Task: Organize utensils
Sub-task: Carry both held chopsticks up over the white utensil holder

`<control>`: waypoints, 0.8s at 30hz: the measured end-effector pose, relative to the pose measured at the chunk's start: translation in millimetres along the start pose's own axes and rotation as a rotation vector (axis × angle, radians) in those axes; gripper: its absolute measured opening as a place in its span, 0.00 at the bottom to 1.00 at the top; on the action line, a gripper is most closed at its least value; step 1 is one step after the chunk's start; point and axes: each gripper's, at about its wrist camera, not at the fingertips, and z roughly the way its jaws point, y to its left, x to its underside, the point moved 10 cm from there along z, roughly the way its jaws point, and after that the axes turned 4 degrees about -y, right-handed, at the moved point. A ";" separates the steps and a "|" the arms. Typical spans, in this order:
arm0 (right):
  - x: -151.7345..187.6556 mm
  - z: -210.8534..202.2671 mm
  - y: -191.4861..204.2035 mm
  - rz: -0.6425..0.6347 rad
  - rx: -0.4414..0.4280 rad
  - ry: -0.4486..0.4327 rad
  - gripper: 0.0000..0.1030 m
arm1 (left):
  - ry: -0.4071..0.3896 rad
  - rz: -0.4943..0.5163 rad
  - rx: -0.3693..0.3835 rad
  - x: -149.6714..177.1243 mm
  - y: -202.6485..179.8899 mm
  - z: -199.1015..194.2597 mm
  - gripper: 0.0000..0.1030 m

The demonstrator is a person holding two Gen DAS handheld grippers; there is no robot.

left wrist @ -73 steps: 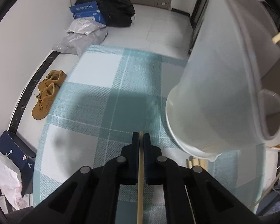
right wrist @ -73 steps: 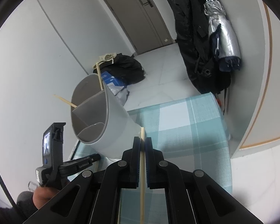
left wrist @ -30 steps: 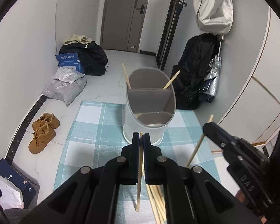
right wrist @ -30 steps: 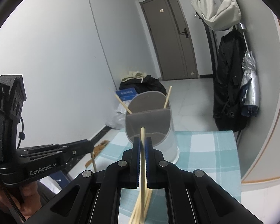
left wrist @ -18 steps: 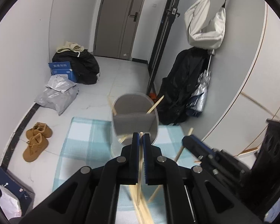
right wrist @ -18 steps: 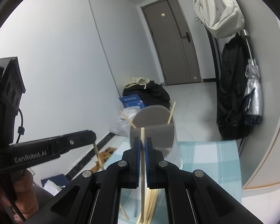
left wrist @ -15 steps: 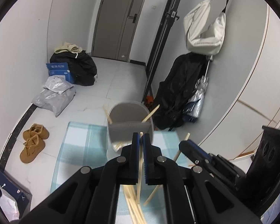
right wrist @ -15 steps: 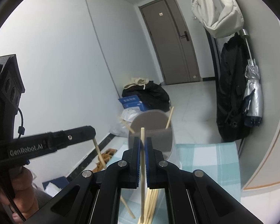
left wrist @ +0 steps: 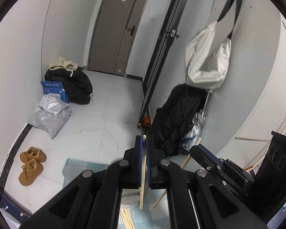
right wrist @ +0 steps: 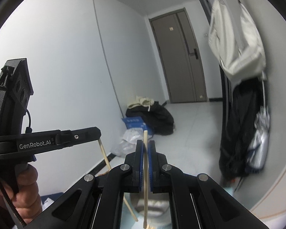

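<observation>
Chopsticks are in both claws, one in each. The left claw is pressed together on a wooden chopstick that hangs down between its blue pads, with the lower end over the rim of a white utensil holder. This holder stands on a bench with a blue-checked cloth, and it is mostly hidden behind the claw. Some more loose chopsticks lie on the cloth below it.

The right claw pinches another chopstick, which stands almost upright; its tip comes out above the pads and its lower end hangs in front of the holder, which looks blurred. In the right view, the left claw comes from the left side, held by a hand, and its chopstick slants down toward the holder. In the left view, the right claw is just beside on the right, with its chopstick slanting too.

Farther on the floor are brown shoes, grey parcels, a black bag and a blue box. A white bag hangs on the wall.
</observation>
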 end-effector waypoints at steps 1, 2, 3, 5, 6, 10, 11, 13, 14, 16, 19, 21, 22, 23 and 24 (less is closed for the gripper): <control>-7.2 5.0 0.5 -0.004 -0.003 -0.007 0.04 | -0.004 0.003 -0.004 -5.8 1.6 2.1 0.01; -11.3 8.8 0.2 -0.007 -0.004 -0.011 0.04 | -0.009 0.005 -0.007 -11.0 3.2 4.5 0.01; -17.1 15.1 0.0 -0.011 -0.006 -0.016 0.04 | -0.012 0.006 -0.008 -14.1 4.3 7.0 0.01; -25.2 26.5 -2.0 -0.011 -0.004 -0.027 0.04 | -0.017 0.009 -0.004 -21.8 7.3 13.7 0.01; -28.2 31.9 -3.2 -0.011 -0.003 -0.031 0.04 | -0.022 0.011 -0.010 -24.8 9.5 16.7 0.01; -36.0 54.8 -10.0 -0.009 0.014 -0.049 0.04 | -0.019 -0.004 -0.015 -32.0 21.2 31.9 0.01; -36.5 60.3 -11.9 -0.016 0.023 -0.055 0.04 | -0.021 -0.005 -0.018 -33.7 24.4 35.8 0.01; -34.3 71.5 -12.8 -0.024 0.022 -0.059 0.04 | -0.031 0.001 -0.024 -38.0 29.1 42.5 0.01; -32.8 75.0 -13.6 -0.027 0.027 -0.061 0.04 | -0.023 0.003 -0.017 -37.2 30.3 47.5 0.01; -27.2 85.8 -16.6 -0.028 0.030 -0.053 0.04 | -0.010 0.009 -0.018 -36.1 32.3 56.0 0.01; -16.5 98.2 -21.4 -0.021 0.024 -0.042 0.04 | 0.017 0.016 -0.021 -27.3 37.6 68.3 0.01; -9.5 104.2 -25.2 -0.013 0.017 -0.041 0.04 | 0.031 0.018 -0.010 -22.4 40.0 74.0 0.01; -5.4 105.9 -26.9 -0.011 0.015 -0.043 0.04 | 0.032 0.022 -0.013 -20.2 41.7 76.3 0.01; -1.7 107.9 -27.7 -0.011 0.010 -0.041 0.04 | 0.035 0.028 -0.012 -16.9 43.1 78.0 0.01; 1.0 109.0 -28.2 -0.011 0.005 -0.039 0.04 | 0.042 0.033 -0.006 -14.5 43.4 80.3 0.01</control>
